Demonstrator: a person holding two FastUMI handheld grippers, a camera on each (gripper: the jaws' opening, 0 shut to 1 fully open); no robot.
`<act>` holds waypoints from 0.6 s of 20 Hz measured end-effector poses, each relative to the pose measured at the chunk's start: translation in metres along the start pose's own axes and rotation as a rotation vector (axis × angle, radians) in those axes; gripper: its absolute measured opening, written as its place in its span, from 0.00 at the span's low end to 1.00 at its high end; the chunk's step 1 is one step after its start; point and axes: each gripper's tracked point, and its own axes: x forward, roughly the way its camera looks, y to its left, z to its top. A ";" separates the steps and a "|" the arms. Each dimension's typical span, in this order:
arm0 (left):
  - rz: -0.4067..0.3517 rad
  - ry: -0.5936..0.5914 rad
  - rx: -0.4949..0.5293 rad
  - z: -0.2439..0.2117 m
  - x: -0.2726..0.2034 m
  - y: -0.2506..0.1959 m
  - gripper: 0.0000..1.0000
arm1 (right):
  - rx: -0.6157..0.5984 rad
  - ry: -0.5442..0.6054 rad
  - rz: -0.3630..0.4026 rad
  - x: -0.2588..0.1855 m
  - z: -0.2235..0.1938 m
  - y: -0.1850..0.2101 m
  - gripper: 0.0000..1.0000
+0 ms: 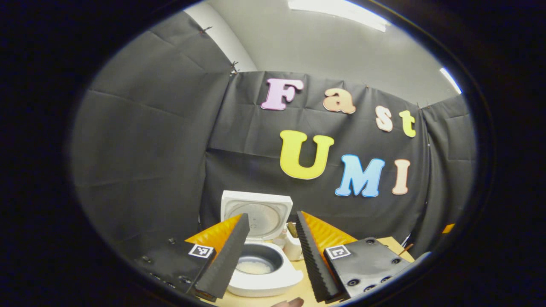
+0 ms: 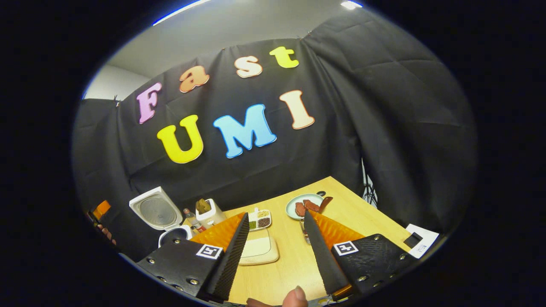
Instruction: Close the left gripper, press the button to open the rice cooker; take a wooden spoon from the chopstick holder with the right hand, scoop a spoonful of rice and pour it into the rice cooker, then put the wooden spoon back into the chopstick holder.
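**Both grippers released above the table; rice cooker lid up**

1. Left gripper: my fingers stand apart and grasp nothing. The white rice cooker with its rounded body sits directly ahead, framed in the gap between them. Its square lid stands upright behind the dark inner pot, and a small patch of white rice lies on the pot's bottom. The white chopstick holder stands just beside the cooker on its right.

2. Right gripper: my fingers are likewise spread, with nothing between them. A pale rectangular tray of rice lies on the light wooden table just ahead, near my left finger. The rice cooker is well off to the left, lid raised, and the chopstick holder, with brown wooden utensils in it, stands just right of it.

3. Further items: a small divided dish of grains and a pale green plate with reddish pieces.

4. Markings: a square black-and-white coded tag sits on each finger mount. I cannot read any brand or label text on the cooker.
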 end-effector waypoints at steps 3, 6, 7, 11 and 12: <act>0.009 -0.019 -0.021 0.005 0.042 0.008 0.74 | -0.039 0.018 0.033 -0.013 -0.006 0.032 0.80; 0.029 -0.037 -0.027 0.010 0.094 0.012 0.78 | -0.046 0.056 0.074 -0.021 -0.013 0.059 0.80; 0.028 -0.040 -0.034 0.011 0.115 0.010 0.80 | -0.054 0.060 0.082 -0.024 -0.014 0.065 0.80; 0.092 0.006 -0.044 0.000 0.205 0.021 0.74 | -0.123 0.089 0.103 -0.030 -0.029 0.084 0.80; 0.108 0.027 -0.050 -0.006 0.225 0.024 0.74 | -0.135 0.103 0.113 -0.031 -0.036 0.091 0.80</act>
